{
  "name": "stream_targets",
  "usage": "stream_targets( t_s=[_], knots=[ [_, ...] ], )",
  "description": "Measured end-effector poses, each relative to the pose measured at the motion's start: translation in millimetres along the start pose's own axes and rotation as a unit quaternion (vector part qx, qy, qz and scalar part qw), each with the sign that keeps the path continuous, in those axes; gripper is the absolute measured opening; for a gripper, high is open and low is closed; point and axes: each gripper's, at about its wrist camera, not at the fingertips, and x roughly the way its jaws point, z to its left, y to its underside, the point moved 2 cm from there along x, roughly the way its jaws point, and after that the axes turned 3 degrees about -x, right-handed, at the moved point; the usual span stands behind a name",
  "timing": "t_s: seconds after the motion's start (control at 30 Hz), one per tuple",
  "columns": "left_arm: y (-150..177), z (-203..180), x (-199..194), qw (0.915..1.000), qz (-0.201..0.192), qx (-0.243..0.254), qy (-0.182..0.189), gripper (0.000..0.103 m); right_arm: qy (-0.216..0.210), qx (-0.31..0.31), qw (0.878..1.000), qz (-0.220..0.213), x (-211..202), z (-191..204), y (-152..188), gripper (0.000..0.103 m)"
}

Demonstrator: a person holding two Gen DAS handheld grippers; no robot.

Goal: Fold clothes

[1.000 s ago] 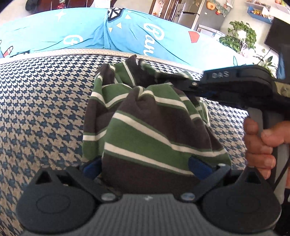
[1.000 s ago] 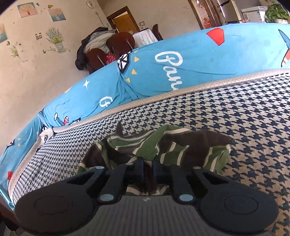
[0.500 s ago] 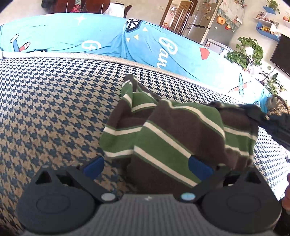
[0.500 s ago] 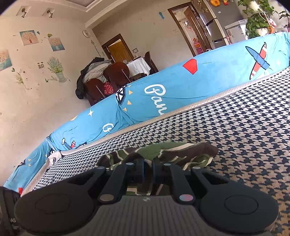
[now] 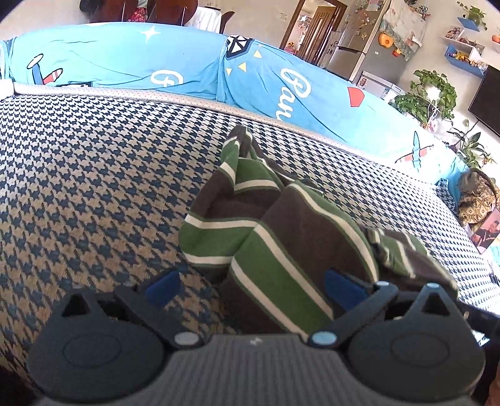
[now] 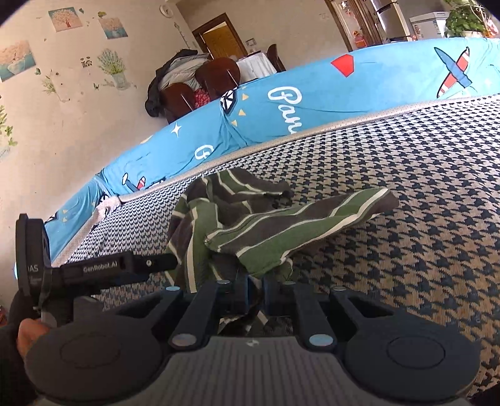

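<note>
Right claw, probably gripping striped garment

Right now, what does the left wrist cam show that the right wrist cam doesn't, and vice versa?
Left wrist only: its own left gripper standing open, blue pads either side of the cloth; silver fridge; black TV screen.
Right wrist only: right gripper shut on a cloth fold; left gripper's body side-on; wall flower pictures.
Both: green-and-brown striped garment, houndstooth sofa seat, blue printed backrest cover.
</note>
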Motion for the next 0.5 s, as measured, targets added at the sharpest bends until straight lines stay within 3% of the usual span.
stream_targets(
  t_s=[0.5],
  knots=[
    [-37.9, 1.6, -1.1, 0.9997, -0.019, 0.000, -0.013, 0.103, -0.095, -0.043, 0.994, 0.023, -7.6, 27.8, 16.6, 0.019]
  ],
)
